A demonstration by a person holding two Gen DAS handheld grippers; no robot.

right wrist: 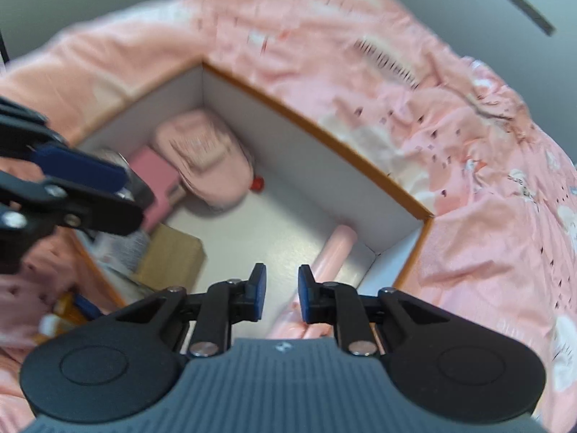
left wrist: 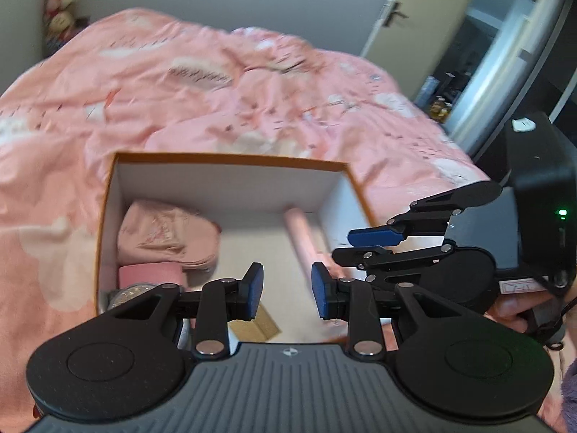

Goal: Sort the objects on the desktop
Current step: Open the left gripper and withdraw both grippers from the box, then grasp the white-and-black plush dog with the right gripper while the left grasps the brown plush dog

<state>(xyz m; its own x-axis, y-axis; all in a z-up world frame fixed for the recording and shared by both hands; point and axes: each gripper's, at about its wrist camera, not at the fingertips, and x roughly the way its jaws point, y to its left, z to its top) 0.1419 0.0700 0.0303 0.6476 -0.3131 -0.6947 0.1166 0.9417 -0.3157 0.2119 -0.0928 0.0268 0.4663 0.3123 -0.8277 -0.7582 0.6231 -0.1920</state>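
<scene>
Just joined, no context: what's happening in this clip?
A person holds a gripper in each hand above an open box sitting on a pink bedspread. Neither the left gripper nor the right gripper has anything between its pads. Already inside the box: a pink pouch, a pink roll, a small brown carton and a pink block.

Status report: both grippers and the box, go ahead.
Left gripper empty, jaws slightly apart over the box. Right gripper empty, jaws slightly apart, above the pink tube. Pink pouch already in the box. Nothing in the way.
</scene>
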